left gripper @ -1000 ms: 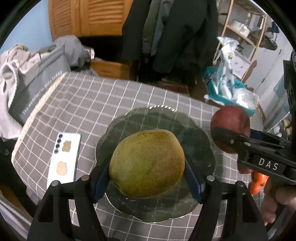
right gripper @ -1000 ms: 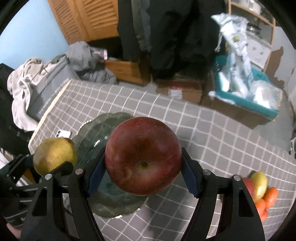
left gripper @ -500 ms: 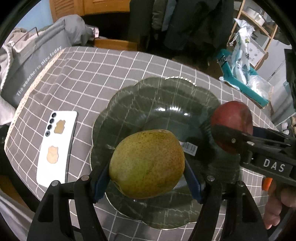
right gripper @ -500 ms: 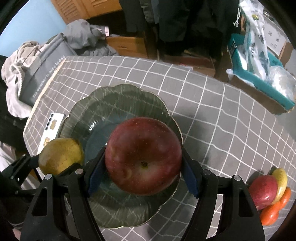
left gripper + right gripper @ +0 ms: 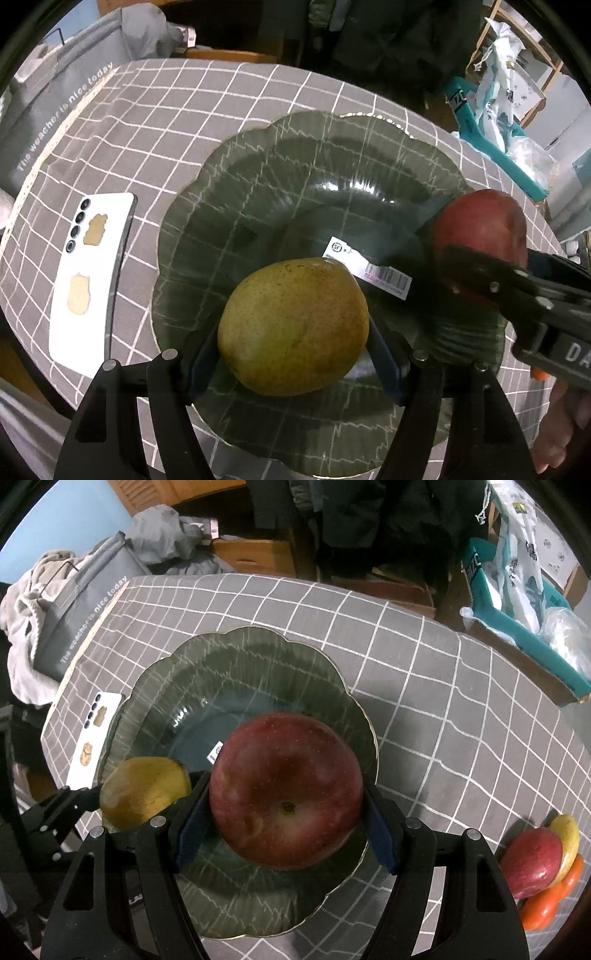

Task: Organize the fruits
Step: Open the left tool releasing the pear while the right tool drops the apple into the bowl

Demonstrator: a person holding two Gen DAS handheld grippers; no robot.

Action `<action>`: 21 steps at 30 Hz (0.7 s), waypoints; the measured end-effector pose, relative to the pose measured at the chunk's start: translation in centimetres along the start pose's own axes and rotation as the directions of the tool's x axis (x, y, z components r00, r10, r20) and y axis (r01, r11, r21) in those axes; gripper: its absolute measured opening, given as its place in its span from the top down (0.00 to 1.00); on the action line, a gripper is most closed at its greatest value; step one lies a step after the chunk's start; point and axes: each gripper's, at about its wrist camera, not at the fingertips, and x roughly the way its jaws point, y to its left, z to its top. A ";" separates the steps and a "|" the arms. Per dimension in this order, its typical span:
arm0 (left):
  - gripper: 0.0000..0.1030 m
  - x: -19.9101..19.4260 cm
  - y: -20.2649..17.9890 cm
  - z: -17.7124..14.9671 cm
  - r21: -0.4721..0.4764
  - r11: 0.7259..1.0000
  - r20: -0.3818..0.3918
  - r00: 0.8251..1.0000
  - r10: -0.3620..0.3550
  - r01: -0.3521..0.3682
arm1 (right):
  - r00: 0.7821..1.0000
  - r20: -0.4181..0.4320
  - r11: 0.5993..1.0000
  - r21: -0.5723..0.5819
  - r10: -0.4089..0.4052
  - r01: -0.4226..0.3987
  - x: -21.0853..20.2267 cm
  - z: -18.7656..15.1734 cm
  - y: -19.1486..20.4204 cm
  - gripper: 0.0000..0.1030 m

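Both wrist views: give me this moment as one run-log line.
left hand-held gripper: shut on pear | right hand-held gripper: shut on red apple | both over green plate | leftover fruit pile: on tablecloth

A speckled yellow-green pear and a dark red apple, blossom end toward my camera, hang side by side over the scalloped green glass plate, which bears a barcode sticker. On the table's far right I see another red apple, a yellow fruit and an orange piece touching in a cluster.

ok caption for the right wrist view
Right hand-held gripper holds a red apple over the green plate.
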 end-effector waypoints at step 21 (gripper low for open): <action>0.11 -1.2 -0.3 0.0 0.031 0.999 0.039 0.999 0.019 -0.020 | 0.999 -0.024 0.999 0.025 0.023 -0.022 0.5 0.4 0.2 0.26</action>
